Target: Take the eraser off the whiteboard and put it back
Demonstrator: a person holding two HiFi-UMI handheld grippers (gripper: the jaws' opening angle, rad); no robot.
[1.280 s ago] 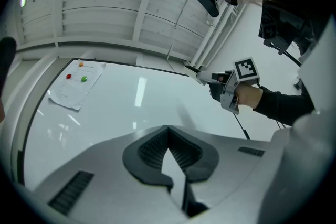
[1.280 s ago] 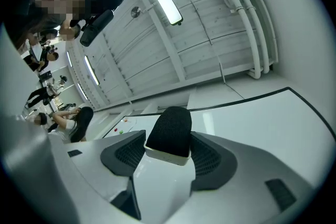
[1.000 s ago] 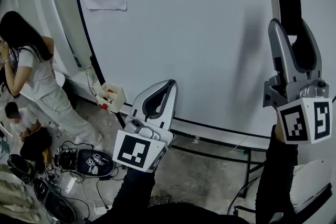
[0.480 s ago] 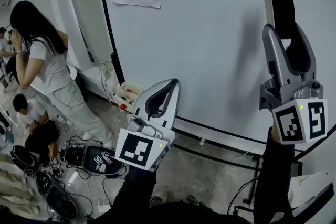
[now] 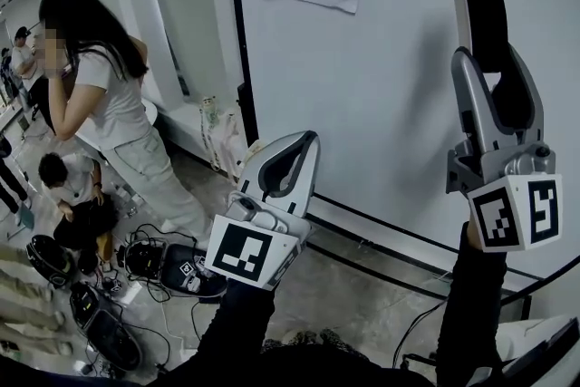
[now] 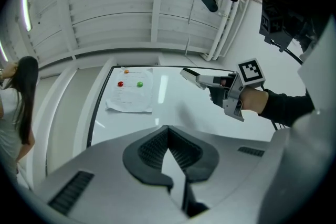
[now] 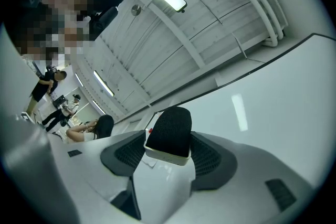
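The eraser (image 5: pixel 480 9) is off the whiteboard (image 5: pixel 390 86), held up in front of it by the right tongs (image 7: pixel 168 150). Its dark felt end pokes out above the tips, and the pale base sits clamped between the pads. I can't tell whether the felt touches the board; only its soft shadow falls on the white just beside it. The left tongs (image 5: pixel 308 142) hang lower and nearer the board's left edge, closed tip to tip with nothing in them.

A sheet of paper (image 6: pixel 130 96) is pinned to the board's upper left by a red magnet (image 6: pixel 121 84) and a green magnet (image 6: pixel 139 83). The writing on it is too small to read, and from overhead the top of the sheet is cut off.

Left of the board a person in a white T-shirt (image 5: pixel 107 100) stands with a hand raised to the head. A second person (image 5: pixel 72 190) crouches on the floor (image 5: pixel 353 295) beside a tangle of cables (image 5: pixel 149 260) and dark cases. Something pale (image 5: pixel 220 139) leans at the board's lower left corner, too blurred to name. The holder's dark sleeves hide the floor directly below.
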